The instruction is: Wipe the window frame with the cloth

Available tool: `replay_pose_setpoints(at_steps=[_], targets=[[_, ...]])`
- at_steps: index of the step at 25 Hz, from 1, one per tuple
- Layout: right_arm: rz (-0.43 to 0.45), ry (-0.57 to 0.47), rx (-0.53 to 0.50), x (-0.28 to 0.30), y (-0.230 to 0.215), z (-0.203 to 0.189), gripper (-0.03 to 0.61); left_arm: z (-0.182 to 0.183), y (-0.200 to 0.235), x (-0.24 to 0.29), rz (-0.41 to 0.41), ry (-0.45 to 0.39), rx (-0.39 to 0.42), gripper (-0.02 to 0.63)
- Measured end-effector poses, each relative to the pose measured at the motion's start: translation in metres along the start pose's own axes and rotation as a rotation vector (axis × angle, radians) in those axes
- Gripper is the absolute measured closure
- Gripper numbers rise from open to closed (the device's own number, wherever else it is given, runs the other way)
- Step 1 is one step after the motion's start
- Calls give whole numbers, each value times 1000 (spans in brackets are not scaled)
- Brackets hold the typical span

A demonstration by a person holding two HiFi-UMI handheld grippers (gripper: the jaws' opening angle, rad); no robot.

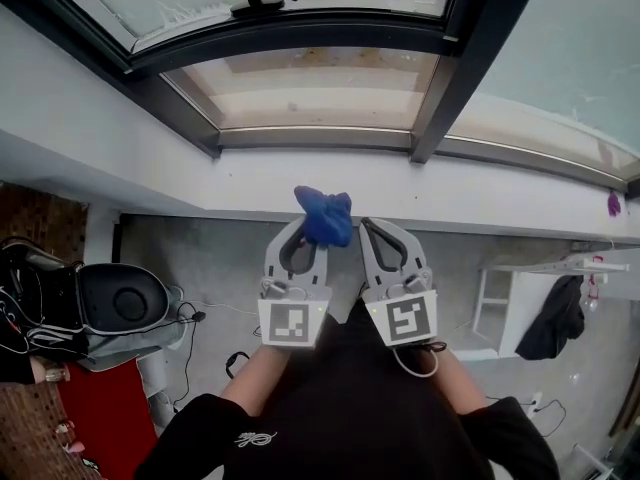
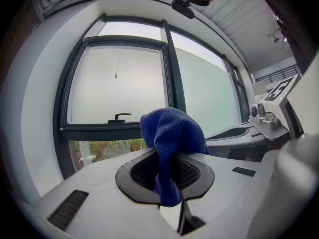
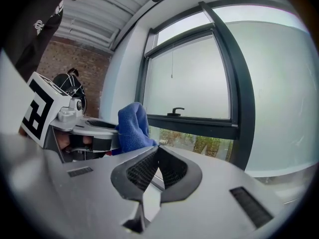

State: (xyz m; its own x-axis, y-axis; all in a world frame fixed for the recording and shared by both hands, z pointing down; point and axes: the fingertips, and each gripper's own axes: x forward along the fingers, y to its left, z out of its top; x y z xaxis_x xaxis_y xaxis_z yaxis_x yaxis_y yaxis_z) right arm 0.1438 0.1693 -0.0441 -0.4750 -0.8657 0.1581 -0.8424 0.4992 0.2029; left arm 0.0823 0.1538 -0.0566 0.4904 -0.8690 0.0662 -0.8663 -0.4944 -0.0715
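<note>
left gripper clamped on blue cloth, right gripper closed w/ nothing in it, cloth held clear of window frame, so wiping prob not begun yet.

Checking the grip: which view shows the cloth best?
The left gripper view: the left gripper pinches the blue cloth. Head view shows it bunched from above; right gripper view, only side-on.

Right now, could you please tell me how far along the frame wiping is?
Done: the blue cloth is picked up, clamped in the left tool. In hand: it is held short of the window frame, not touching it; the right tool is shut and empty. Left: apparently all the wiping.
</note>
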Motion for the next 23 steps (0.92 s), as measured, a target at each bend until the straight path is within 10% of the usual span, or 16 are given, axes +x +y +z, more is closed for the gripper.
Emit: replay_pose_setpoints(at_steps=[23], targets=[[-22, -13, 14, -5, -8, -11, 572, -10, -12, 2, -13, 29, 4, 557]])
